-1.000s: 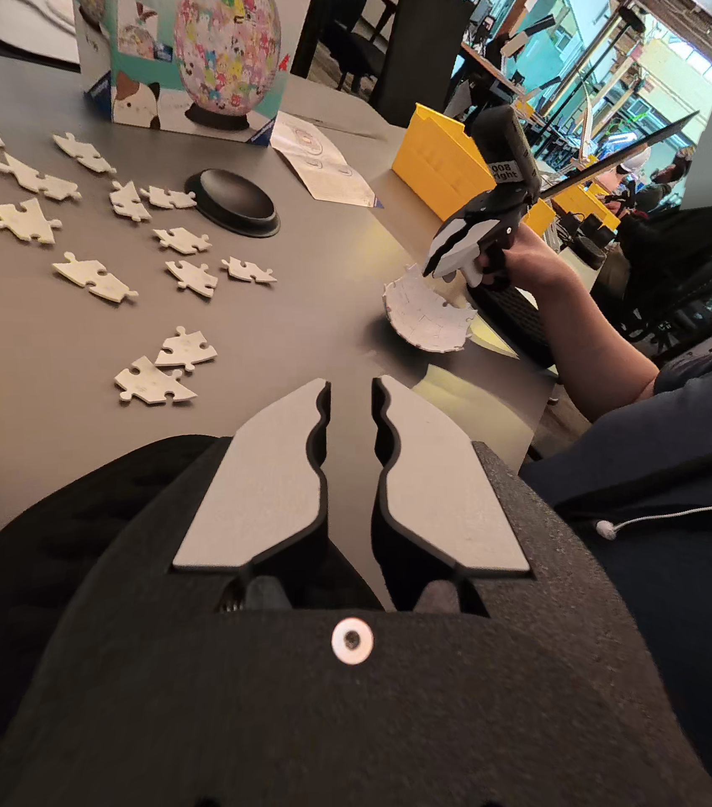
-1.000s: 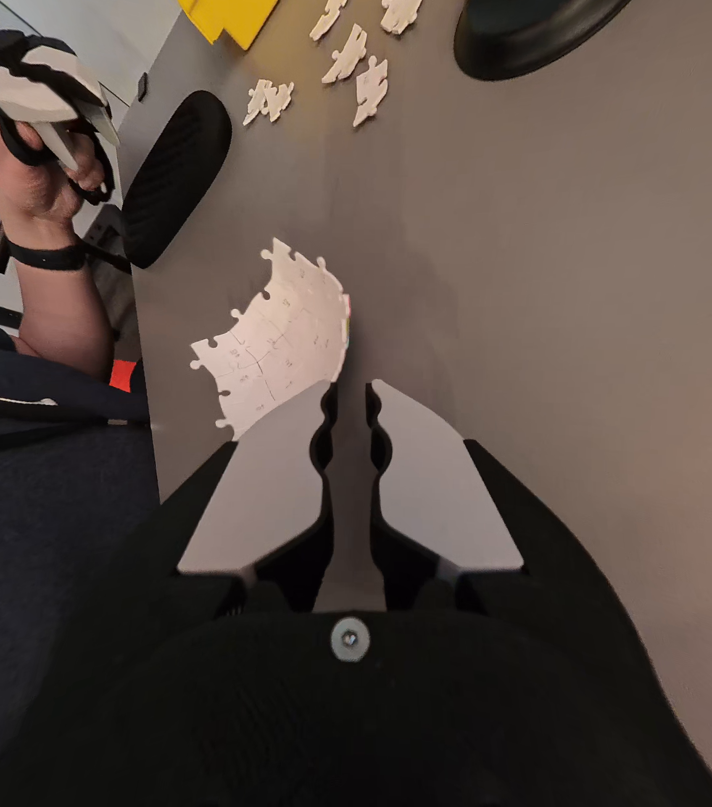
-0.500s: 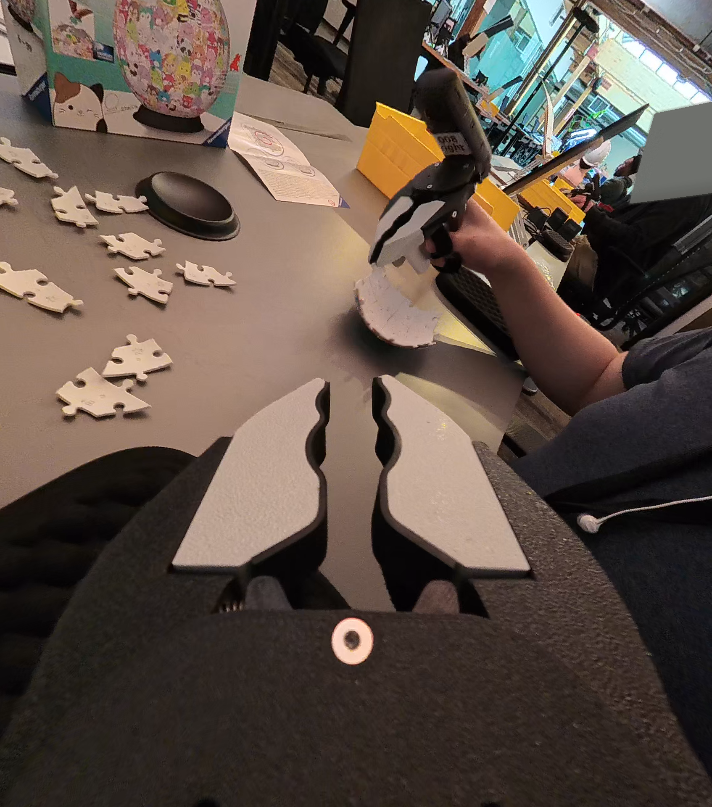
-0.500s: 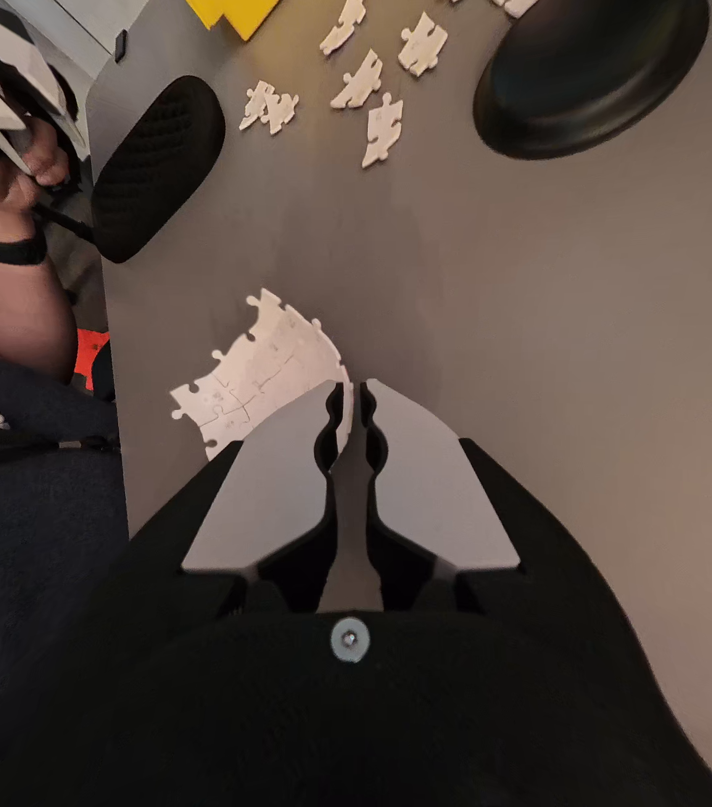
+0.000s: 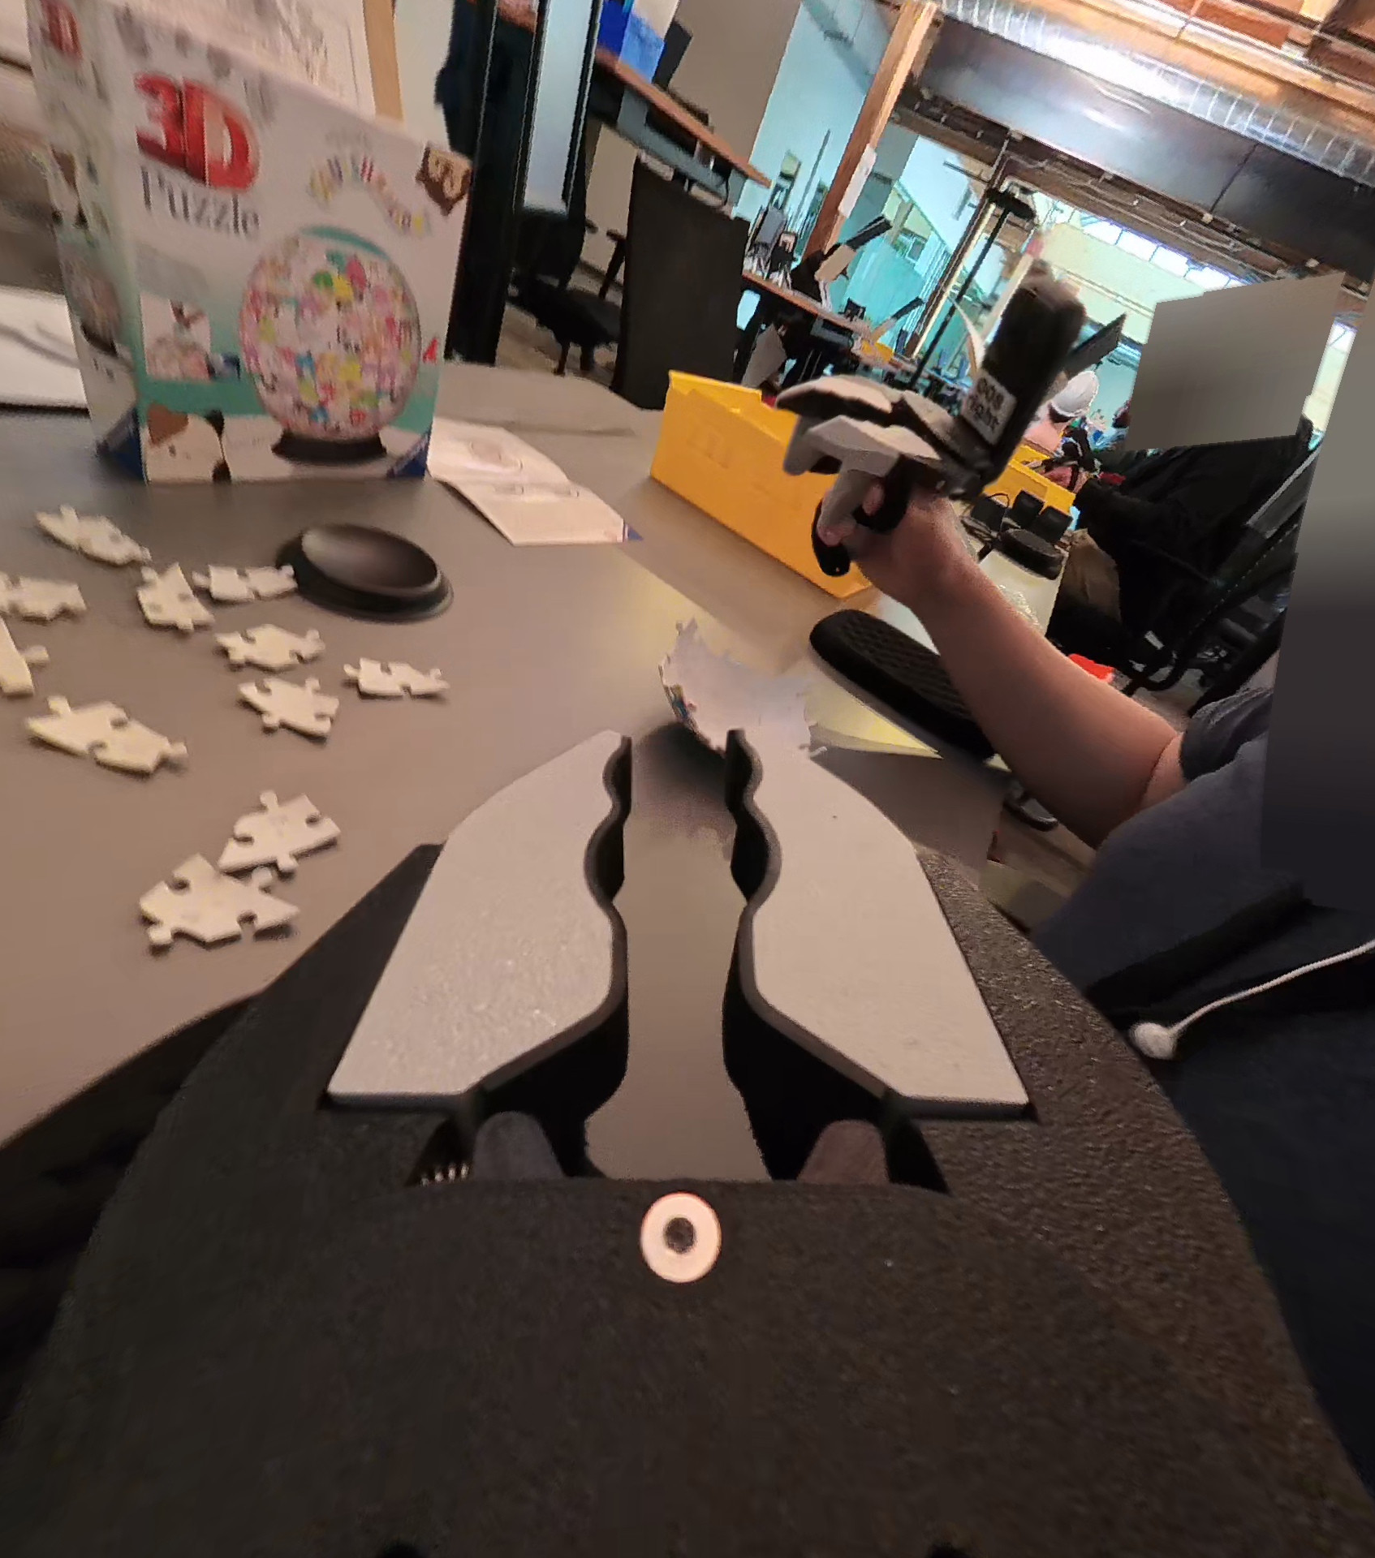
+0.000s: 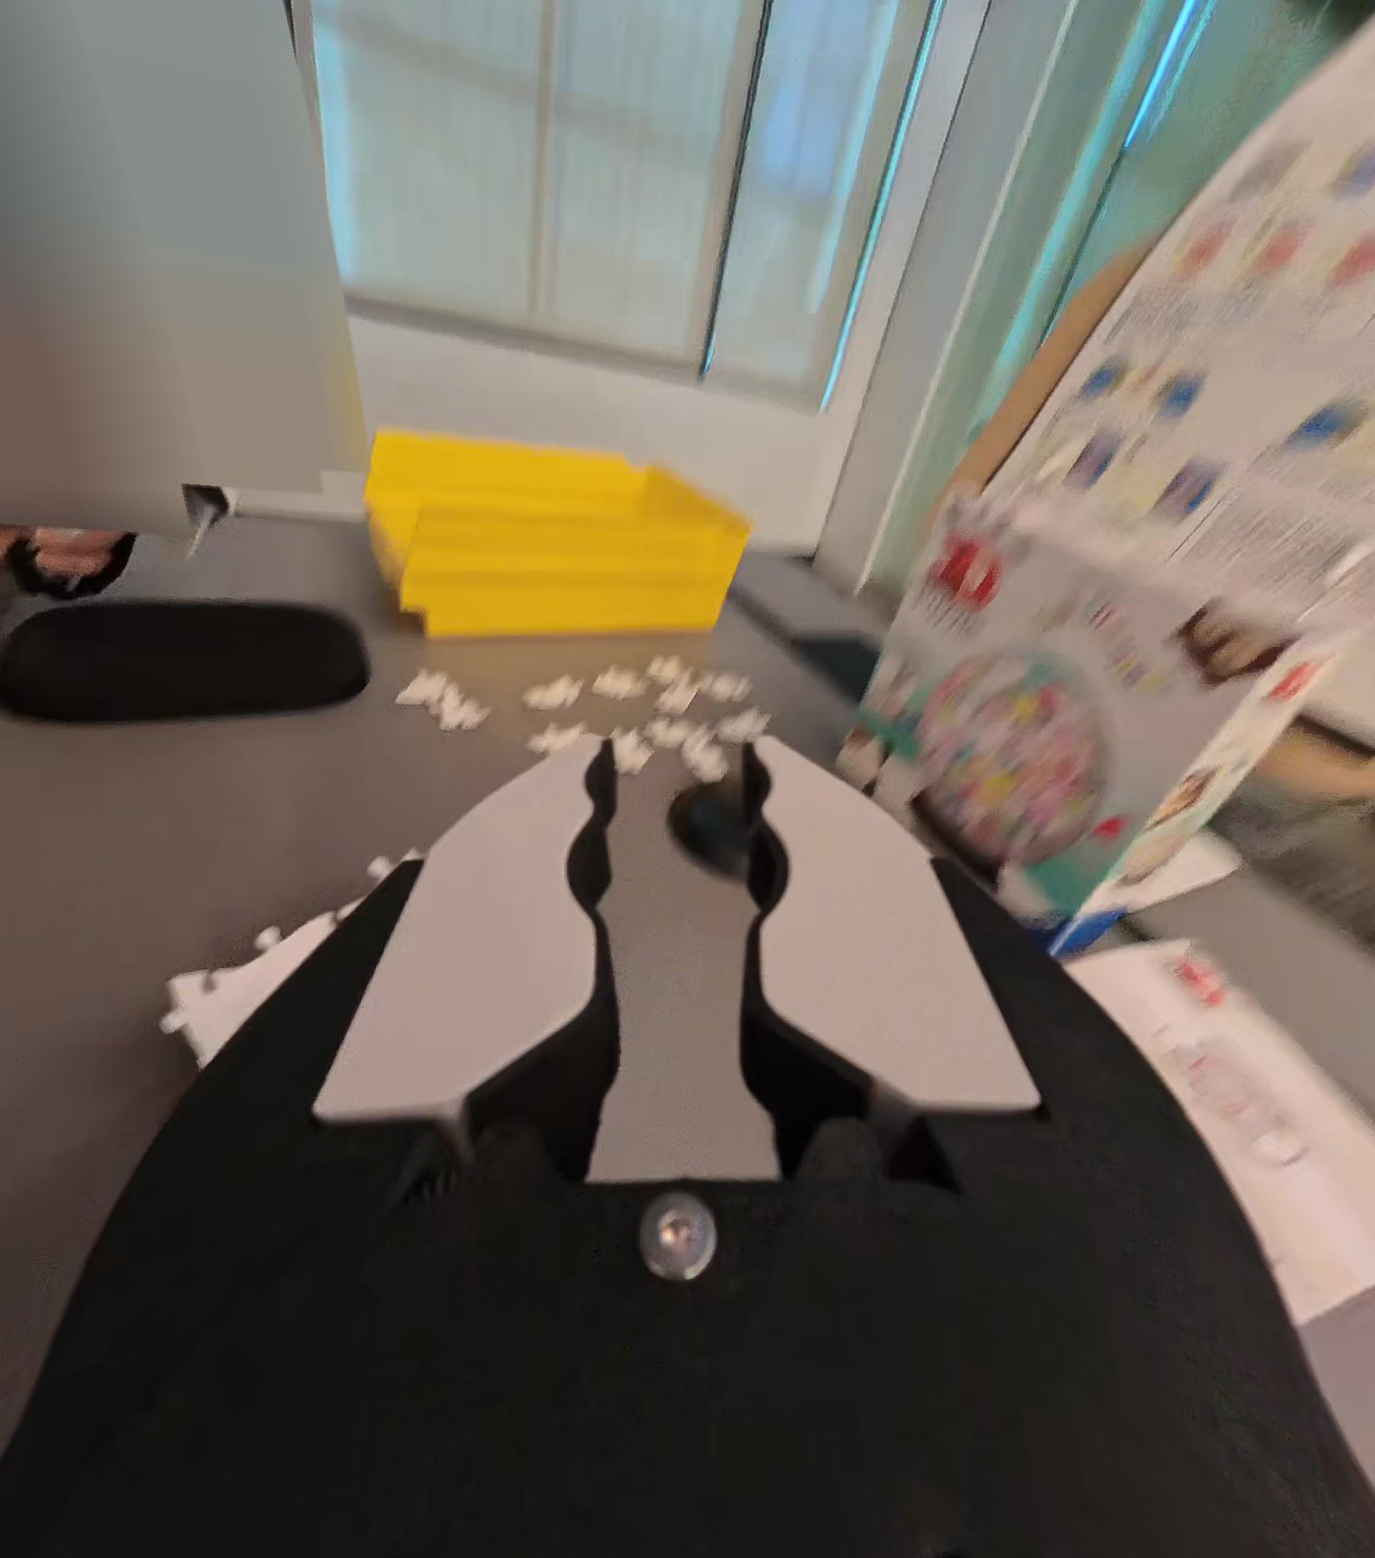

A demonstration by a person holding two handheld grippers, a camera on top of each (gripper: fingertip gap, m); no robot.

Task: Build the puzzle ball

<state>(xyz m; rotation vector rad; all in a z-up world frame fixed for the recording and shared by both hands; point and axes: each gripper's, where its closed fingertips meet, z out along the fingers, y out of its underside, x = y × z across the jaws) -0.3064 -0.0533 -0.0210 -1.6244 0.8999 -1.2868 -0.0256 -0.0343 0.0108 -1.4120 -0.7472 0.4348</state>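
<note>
The partly built puzzle ball, a curved white shell [image 5: 730, 700] of joined pieces, lies on the grey table [image 5: 549, 641] just beyond my left gripper [image 5: 677, 746]. That gripper is open and empty, low over the table. My right gripper [image 6: 676, 754] is open and empty; in the left wrist view it [image 5: 844, 430] is raised well above the table, right of the shell. In the blurred right wrist view the shell [image 6: 246, 986] shows at lower left, partly hidden by the gripper body. Several loose white pieces [image 5: 271, 649] [image 6: 625, 700] lie scattered.
A black round stand [image 5: 364, 573] [image 6: 709, 822] sits mid-table. The puzzle box [image 5: 262, 312] [image 6: 1047, 759] stands at the back with a leaflet [image 5: 524, 493] beside it. Yellow bins [image 5: 735, 480] [image 6: 549, 556] and black wrist rests [image 5: 895, 674] [image 6: 178, 658] sit at the table ends. The gap from one gripper's tips to the other's is roughly 30 cm.
My right gripper, which had its jaws nearly shut at the shell's edge, has lifted away, opened wider and tilted up. The shell stays on the table. My left gripper has moved closer to the shell.
</note>
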